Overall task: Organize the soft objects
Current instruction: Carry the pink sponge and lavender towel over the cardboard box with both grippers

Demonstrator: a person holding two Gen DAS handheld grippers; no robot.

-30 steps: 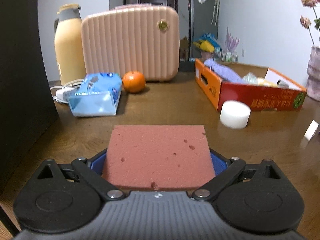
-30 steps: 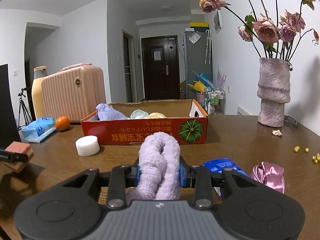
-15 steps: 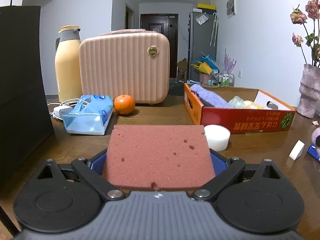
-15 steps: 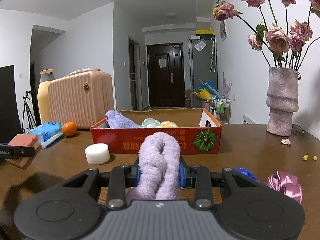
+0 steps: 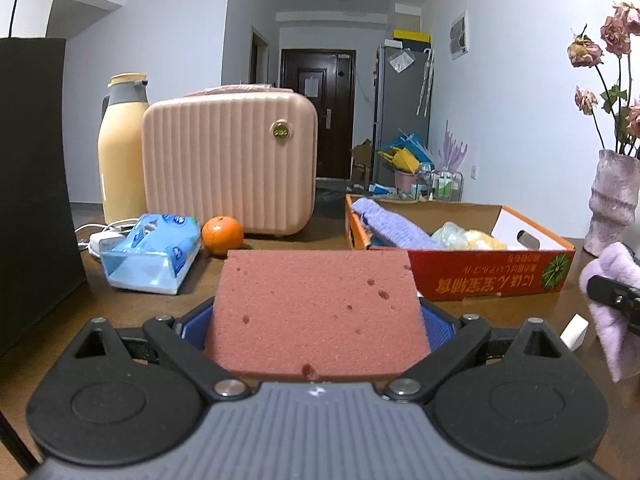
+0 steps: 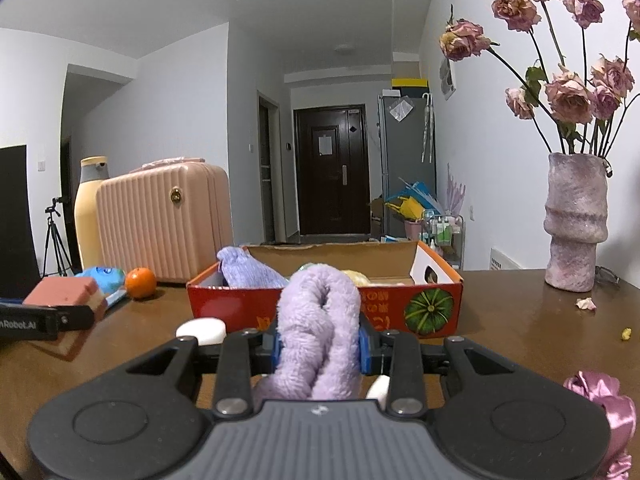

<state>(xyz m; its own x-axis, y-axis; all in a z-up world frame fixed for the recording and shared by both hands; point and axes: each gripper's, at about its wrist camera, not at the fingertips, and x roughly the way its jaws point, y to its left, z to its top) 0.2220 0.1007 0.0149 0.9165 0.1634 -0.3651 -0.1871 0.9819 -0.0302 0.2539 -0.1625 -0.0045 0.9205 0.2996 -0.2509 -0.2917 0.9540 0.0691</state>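
My left gripper (image 5: 316, 320) is shut on a wide pink sponge (image 5: 316, 312), held above the brown table. The same sponge (image 6: 64, 292) shows at the left edge of the right wrist view. My right gripper (image 6: 320, 344) is shut on a folded lilac towel (image 6: 318, 332), which also appears as the lilac towel (image 5: 612, 308) at the right edge of the left wrist view. Ahead of both stands an open red cardboard box (image 5: 492, 276), also seen as the box (image 6: 424, 304), holding a purple cloth (image 5: 392, 226) and pale soft items (image 5: 468, 236).
A pink ribbed suitcase (image 5: 228, 164), a cream flask (image 5: 122, 148), a blue tissue pack (image 5: 154, 256) and an orange (image 5: 222, 234) stand at the left. A white round pad (image 6: 200, 330) lies before the box. A flower vase (image 6: 576, 220) and pink satin cloth (image 6: 604, 396) are at the right.
Both grippers have risen and moved nearer the red box, each keeping its hold. The box looks larger in the right wrist view, and the lilac towel has entered the left wrist view.
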